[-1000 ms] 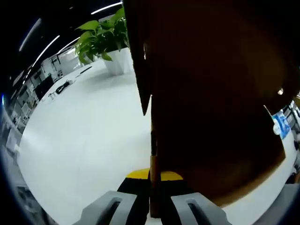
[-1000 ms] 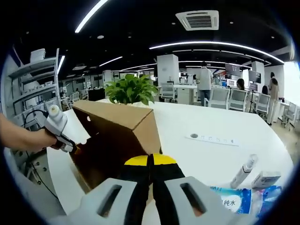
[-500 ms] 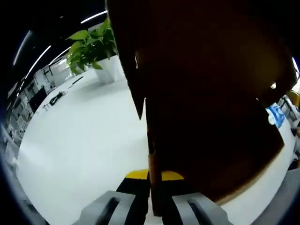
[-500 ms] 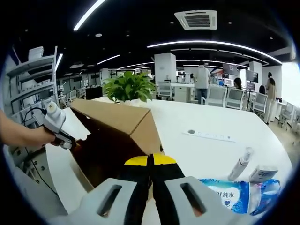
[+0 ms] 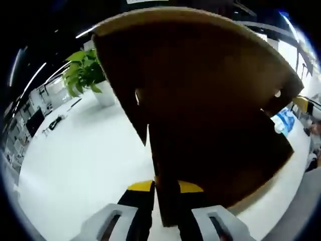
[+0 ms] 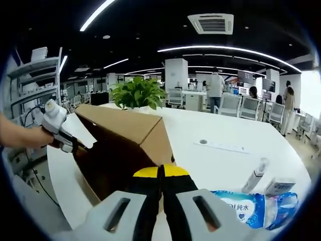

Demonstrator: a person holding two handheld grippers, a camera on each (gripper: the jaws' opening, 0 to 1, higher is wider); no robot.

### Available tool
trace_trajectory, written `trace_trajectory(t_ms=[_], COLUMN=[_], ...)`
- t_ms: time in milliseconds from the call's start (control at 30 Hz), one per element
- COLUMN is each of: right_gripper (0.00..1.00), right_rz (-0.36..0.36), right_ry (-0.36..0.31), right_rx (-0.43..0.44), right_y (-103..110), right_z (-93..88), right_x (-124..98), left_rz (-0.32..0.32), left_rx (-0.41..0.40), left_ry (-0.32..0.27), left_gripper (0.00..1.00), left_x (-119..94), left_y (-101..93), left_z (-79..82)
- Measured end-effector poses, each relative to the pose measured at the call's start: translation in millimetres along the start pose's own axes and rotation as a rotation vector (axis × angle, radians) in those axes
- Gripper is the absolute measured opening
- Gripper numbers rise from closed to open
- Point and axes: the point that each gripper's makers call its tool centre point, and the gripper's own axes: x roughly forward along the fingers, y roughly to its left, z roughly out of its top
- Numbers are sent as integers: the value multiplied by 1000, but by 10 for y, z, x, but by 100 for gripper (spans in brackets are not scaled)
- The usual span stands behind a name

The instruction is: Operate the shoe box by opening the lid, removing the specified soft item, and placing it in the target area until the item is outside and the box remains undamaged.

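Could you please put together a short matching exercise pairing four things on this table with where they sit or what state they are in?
Things:
1. cardboard shoe box
2. potted plant
3. blue wet-wipes pack
4. left gripper

Descriptions:
A. lying flat on the white table, at the near right
B. clamped on a cardboard flap edge
C. tilted, its dark inside exposed
D. standing behind the box

Pairs: 1-C, 2-D, 3-A, 4-B
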Motion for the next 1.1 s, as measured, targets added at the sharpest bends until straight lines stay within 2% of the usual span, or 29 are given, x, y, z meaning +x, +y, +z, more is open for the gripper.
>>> trace_trajectory(t_ms=[67, 233, 300, 400, 633, 1100], right_gripper=[0, 0, 0, 0, 0, 1], right_rz=[1, 13, 17, 21, 23, 22], right_ry=[-5, -27, -42, -54, -58, 1], right_rx=[-8, -41, -51, -57, -56, -46], right_y=[5, 28, 29, 45, 108, 165], right_z=[-19, -53, -86, -130, -248, -495], right_x=[-10, -23, -22, -41, -110, -142], left_rz=[-7, -29, -71, -98, -103, -111], left_rx=[10, 9, -10, -26, -7, 34], left_ry=[5, 20, 32, 44, 70, 83], left_gripper=[17, 17, 17, 18, 17, 18], left_x=[-107, -251, -313, -382, -459, -522], left_y=[-13, 25, -32, -115, -90, -116], left_z=[-108, -242, -284, -321, -383, -382])
